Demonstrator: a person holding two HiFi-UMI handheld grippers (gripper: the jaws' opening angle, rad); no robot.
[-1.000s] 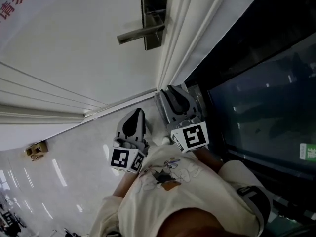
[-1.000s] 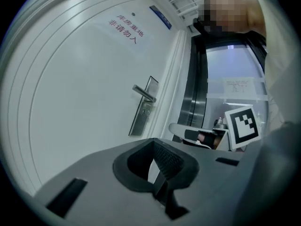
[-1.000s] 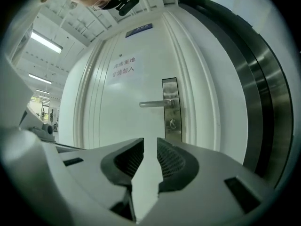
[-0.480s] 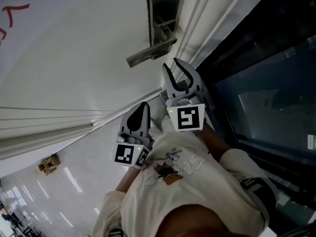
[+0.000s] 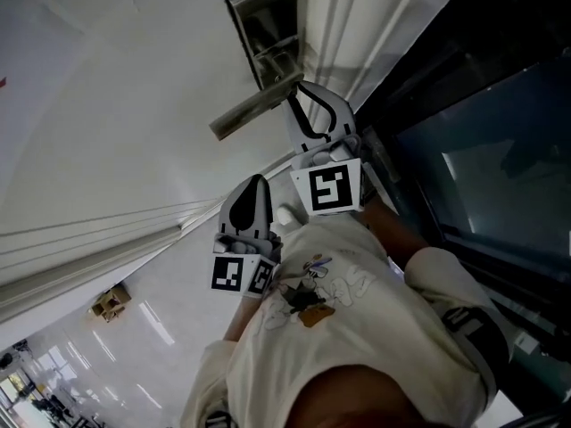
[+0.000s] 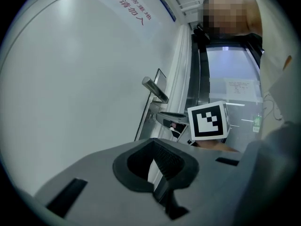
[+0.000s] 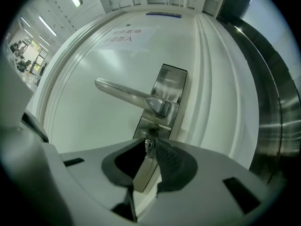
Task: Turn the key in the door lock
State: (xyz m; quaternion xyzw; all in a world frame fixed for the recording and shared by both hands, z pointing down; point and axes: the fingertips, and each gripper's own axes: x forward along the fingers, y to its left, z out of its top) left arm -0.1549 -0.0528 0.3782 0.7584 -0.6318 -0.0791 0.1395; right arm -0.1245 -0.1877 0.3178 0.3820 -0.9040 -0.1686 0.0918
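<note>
A steel lock plate (image 7: 169,86) with a lever handle (image 7: 127,94) sits on the white door (image 7: 94,126). A small key (image 7: 148,146) sticks out of the plate below the handle. My right gripper (image 7: 149,148) points level at it with the key between its jaw tips; the jaws are closing and a narrow gap shows on each side of the key. In the head view the right gripper (image 5: 303,92) reaches the plate (image 5: 268,29) just under the handle (image 5: 254,105). My left gripper (image 5: 256,181) hangs back, lower left, shut and holding nothing, also seen as the left gripper (image 6: 153,142).
A white door frame (image 5: 335,25) runs beside the lock plate, with a dark glass panel (image 5: 482,150) to its right. In the left gripper view, the right gripper's marker cube (image 6: 208,121) is near the handle (image 6: 155,89). A small yellow object (image 5: 109,303) lies on the shiny floor.
The right gripper has risen from beside the door frame to the lock plate under the handle and rolled. The left gripper followed a little toward the door.
</note>
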